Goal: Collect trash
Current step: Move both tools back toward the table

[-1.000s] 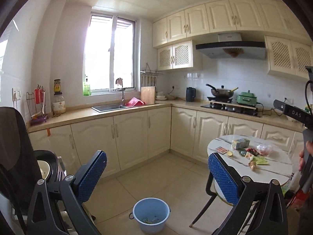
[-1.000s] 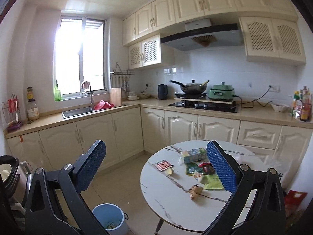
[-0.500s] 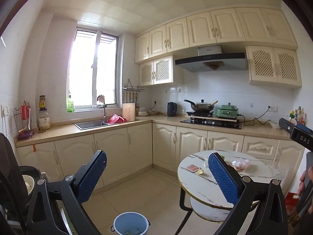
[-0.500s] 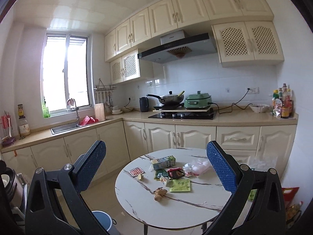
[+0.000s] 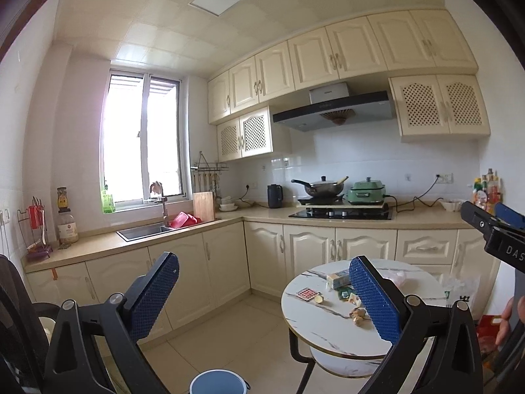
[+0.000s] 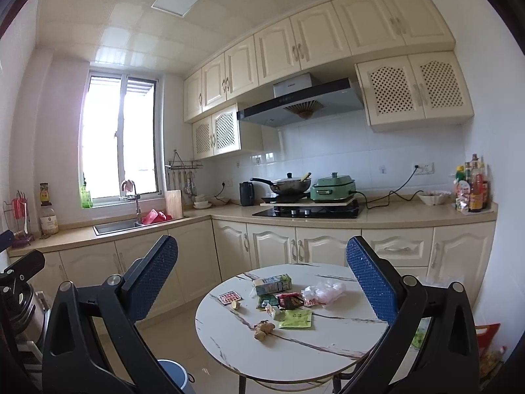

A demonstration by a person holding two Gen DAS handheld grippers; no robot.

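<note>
1. Trash is scattered on the round white marble-look table (image 6: 328, 338), mostly toward its far half.
2. Milk carton (image 6: 272, 284): green and white, lying on its side near the table's far edge.
3. Crumpled clear plastic bag (image 6: 323, 291): right of the carton.
4. Red-and-white blister pack (image 6: 229, 297): flat, near the table's left edge, with a small pale scrap (image 6: 235, 305) just beside it, maybe a food bit.
5. Dark wrappers (image 6: 288, 300): bunched mid-table, in front of the carton.
6. Green packet (image 6: 296, 319): flat, nearer than the wrappers.
7. Ginger piece (image 6: 262, 329): knobbly, brown, closest to the table's near side.
8. Blue bin (image 5: 218, 382): on the floor left of the table, upright, open top.
</note>
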